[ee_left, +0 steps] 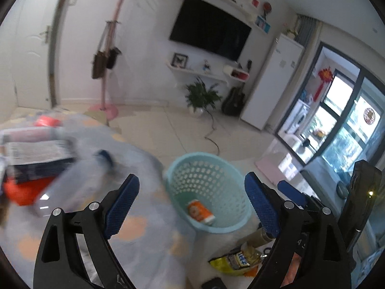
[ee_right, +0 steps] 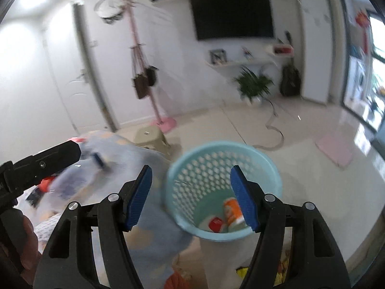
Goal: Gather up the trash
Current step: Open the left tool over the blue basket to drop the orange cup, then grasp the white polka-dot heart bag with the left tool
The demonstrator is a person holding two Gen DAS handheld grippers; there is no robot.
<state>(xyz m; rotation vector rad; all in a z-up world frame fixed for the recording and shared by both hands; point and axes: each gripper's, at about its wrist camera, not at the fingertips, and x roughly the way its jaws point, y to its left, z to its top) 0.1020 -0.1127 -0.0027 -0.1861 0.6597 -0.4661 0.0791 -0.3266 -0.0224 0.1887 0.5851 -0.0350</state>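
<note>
Both hand-held grippers gape empty; only right wrist shows basket's (ee_right: 223,166) red scrap (ee_right: 215,224).

Both cameras ride just behind their own blue-padded fingers, looking forward and tilted down over the edge of a patterned cloth (ee_left: 134,228) toward the floor. The left wrist view faces the far wall with the television (ee_left: 209,27) at a slant, the light blue basket (ee_left: 209,185) sitting close, just right of centre. The right wrist view stands nearer, peering into that same basket (ee_right: 223,187) from above. Both share the basket, the television (ee_right: 232,15), the potted plant (ee_left: 202,95) and the pink coat stand (ee_right: 142,77). The left gripper's black body pokes into the right view's left edge.
</note>
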